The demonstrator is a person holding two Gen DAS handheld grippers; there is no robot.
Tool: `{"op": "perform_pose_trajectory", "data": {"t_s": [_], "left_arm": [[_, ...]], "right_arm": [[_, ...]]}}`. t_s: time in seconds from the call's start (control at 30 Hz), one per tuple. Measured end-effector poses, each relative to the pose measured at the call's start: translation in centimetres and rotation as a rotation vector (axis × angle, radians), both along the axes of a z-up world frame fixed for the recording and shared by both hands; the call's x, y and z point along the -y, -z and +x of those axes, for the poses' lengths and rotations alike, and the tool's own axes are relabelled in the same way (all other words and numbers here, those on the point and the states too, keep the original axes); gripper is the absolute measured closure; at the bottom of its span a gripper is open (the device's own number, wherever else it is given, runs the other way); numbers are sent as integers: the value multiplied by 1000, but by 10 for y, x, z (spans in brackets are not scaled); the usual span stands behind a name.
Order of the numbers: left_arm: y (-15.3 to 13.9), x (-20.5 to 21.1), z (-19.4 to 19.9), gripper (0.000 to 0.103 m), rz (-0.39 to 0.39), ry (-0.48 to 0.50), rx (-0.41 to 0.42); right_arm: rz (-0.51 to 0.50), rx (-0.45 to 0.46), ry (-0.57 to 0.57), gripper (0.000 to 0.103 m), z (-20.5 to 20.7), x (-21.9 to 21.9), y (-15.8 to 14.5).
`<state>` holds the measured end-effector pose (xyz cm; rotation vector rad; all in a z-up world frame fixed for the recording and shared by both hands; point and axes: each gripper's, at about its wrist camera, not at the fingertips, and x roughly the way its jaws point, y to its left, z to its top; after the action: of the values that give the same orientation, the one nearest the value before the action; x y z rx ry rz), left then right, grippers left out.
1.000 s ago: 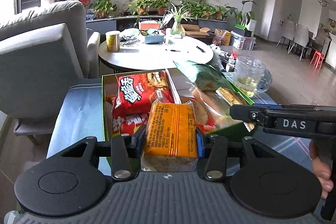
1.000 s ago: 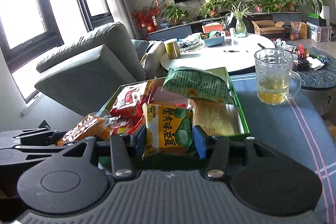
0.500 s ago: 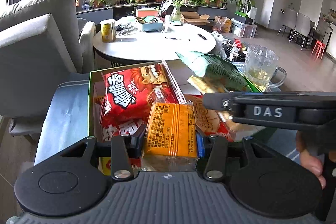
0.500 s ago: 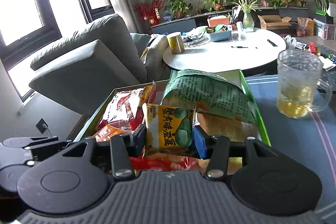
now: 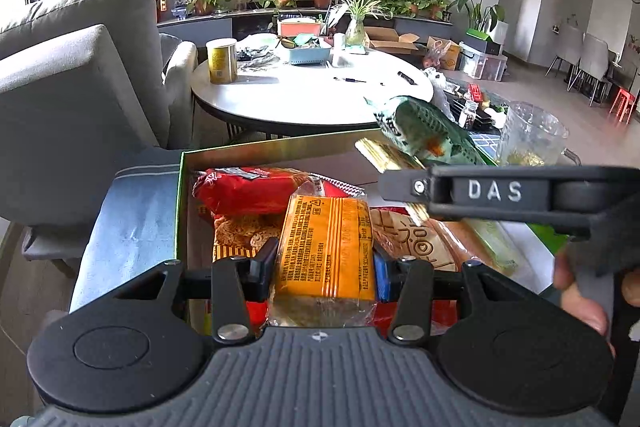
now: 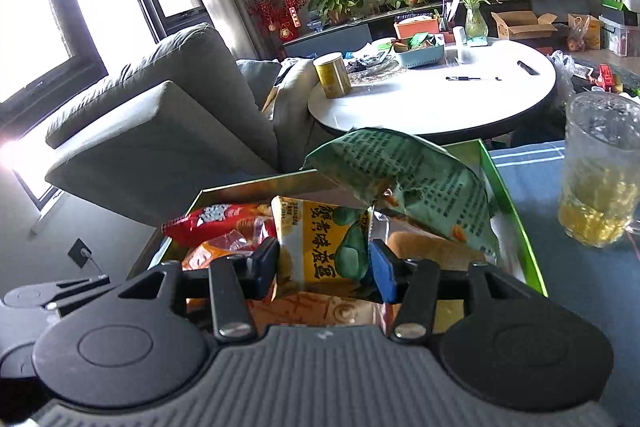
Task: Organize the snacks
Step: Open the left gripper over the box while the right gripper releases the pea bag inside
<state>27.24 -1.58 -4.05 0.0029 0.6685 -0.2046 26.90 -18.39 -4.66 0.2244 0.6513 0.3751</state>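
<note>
Left claw (image 5: 324, 263) clamps the orange packet (image 5: 326, 247) across its middle; right claw (image 6: 323, 261) clamps the yellow-green packet (image 6: 320, 247) low on its sides; both hang over the green-rimmed box (image 5: 178, 211) of snacks; film is likely light, crinkly and slippery, contents crushable, so grip mid-body, gently; both claws tilt downward, side by side.

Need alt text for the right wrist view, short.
The right tool grips a yellow snack packet over a green box full of snacks, a green bag leaning behind it. A glass mug of yellow drink stands to the right, a round white table beyond.
</note>
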Motion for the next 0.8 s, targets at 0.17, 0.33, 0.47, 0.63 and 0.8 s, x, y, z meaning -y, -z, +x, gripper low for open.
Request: {"op": "perform_pose_trajectory", "data": {"t_s": [0.17,0.33,0.47,0.63,0.8], "left_arm": [[0,-2,-1,61,-1,-8,-2],[-1,-1,1,61,-1,-11,1],[-1,-1,0,61,-1,-15,1],[-2,-4,0,61,-6,-22,6],[-6,-6,-3,60,-16,-27,23]], "right_arm": [[25,-7,-3,39,9,-1,0],[21,-6,-7,39,18,-8,-1],[41,-8,-16,38,19,-10,0],[67,-8,-11,38,9,-5,-2],[111,-18,-14,38,-16,10,-4]]}}
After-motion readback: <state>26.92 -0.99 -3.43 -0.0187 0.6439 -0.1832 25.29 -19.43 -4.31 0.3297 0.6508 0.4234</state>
